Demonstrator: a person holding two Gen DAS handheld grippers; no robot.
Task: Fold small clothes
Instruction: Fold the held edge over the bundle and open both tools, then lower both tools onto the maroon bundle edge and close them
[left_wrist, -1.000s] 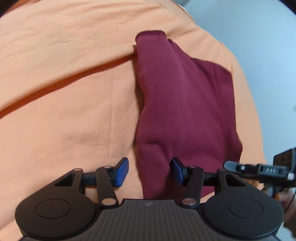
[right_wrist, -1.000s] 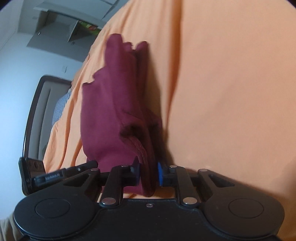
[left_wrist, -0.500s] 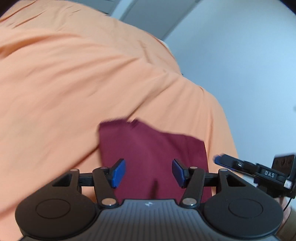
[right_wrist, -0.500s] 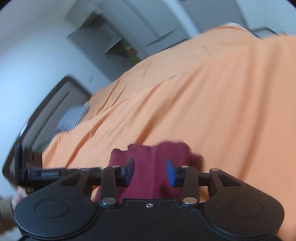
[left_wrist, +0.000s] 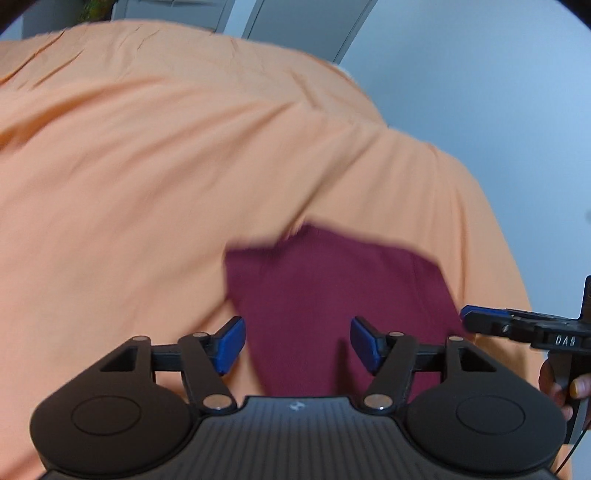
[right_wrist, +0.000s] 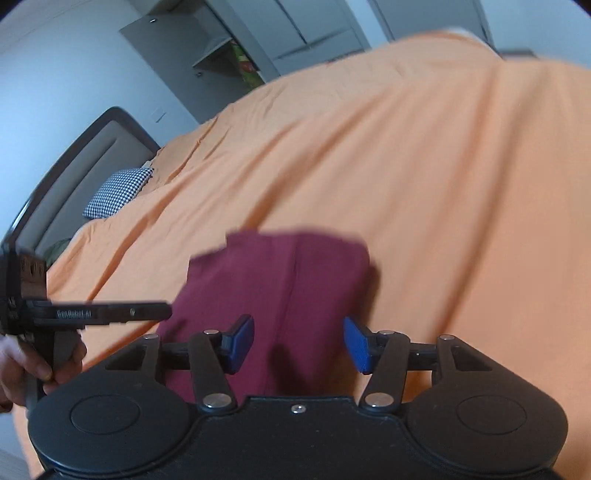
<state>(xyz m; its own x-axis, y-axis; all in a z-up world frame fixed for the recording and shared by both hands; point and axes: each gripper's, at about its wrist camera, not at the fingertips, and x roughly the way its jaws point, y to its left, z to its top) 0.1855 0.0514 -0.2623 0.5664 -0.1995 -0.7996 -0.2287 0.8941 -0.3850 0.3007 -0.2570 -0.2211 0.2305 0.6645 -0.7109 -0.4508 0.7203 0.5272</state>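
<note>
An orange bedspread (left_wrist: 155, 177) covered nearly the whole scene in both wrist views, creased in long soft ridges and blurred by motion. Behind it stood pale walls, grey cupboard doors (right_wrist: 310, 29) and an open shelf (right_wrist: 207, 48) with something green and red on it, and in the right wrist view a dark-framed headboard (right_wrist: 74, 162) ran along the left, with a black-and-white checked pillow (right_wrist: 118, 192) at the bedspread's far edge. The maroon garment (left_wrist: 332, 295) lay folded flat on the bedspread, near its edge, a lengthwise crease running down its middle in the right wrist view (right_wrist: 277, 291). The left gripper (left_wrist: 297, 345) hung over the near part of the garment with its blue pads (left_wrist: 231, 343) spread wide apart and nothing between them; whether they brushed the cloth could not be told. The right gripper (right_wrist: 299, 345) sat likewise above the near end of the garment, its blue pads (right_wrist: 242, 343) wide apart and gripping nothing. Each gripper appeared side-on at the edge of the other's view, beside the garment. A hand (right_wrist: 26, 365) wrapped the left gripper's handle, and fingers (left_wrist: 576, 387) of the other hand showed at the right gripper's handle.
</note>
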